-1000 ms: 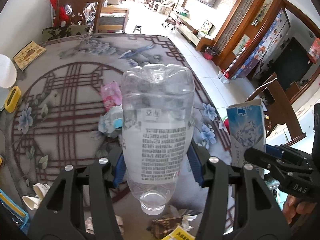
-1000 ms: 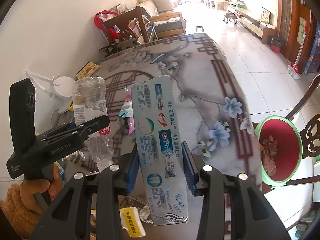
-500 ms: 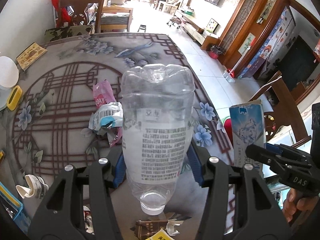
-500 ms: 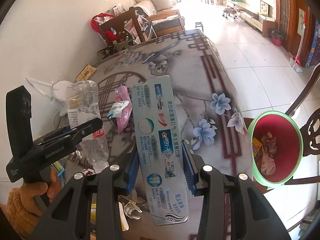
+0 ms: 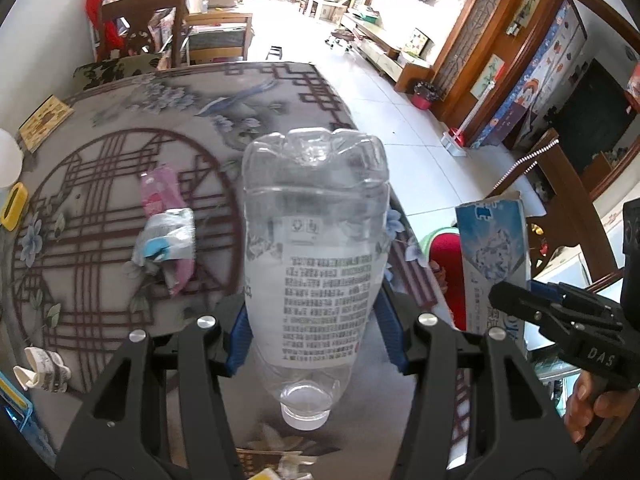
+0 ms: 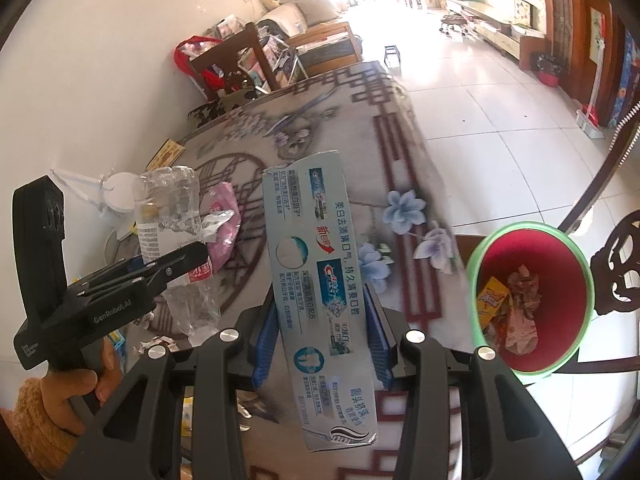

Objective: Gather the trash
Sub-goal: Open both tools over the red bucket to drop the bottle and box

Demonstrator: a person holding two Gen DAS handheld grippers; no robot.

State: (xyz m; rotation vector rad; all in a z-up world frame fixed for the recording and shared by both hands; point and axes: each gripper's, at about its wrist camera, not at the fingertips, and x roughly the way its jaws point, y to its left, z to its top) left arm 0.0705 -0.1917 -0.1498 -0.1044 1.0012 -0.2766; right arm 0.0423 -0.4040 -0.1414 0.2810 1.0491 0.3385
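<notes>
My left gripper [image 5: 314, 332] is shut on a clear plastic bottle [image 5: 316, 248], held cap-down above the table; it also shows in the right wrist view [image 6: 172, 248]. My right gripper [image 6: 322, 332] is shut on a light blue toothpaste box [image 6: 320, 288], which also shows in the left wrist view [image 5: 494, 264]. A red bin with a green rim [image 6: 532, 300] stands beside the table's right edge, with wrappers inside. Pink and silver wrappers [image 5: 168, 228] lie on the table.
The table has a patterned cloth [image 5: 100, 208]. A crumpled paper scrap [image 5: 40, 368], a yellow item [image 5: 14, 206] and a flat box [image 5: 46, 122] lie at its left. Dark wooden chairs [image 5: 140, 28] stand behind; another chair back [image 6: 620, 264] is right of the bin.
Both grippers have shifted rightward toward the table's right edge with their loads; the red bin now shows larger and nearer in the right wrist view.
</notes>
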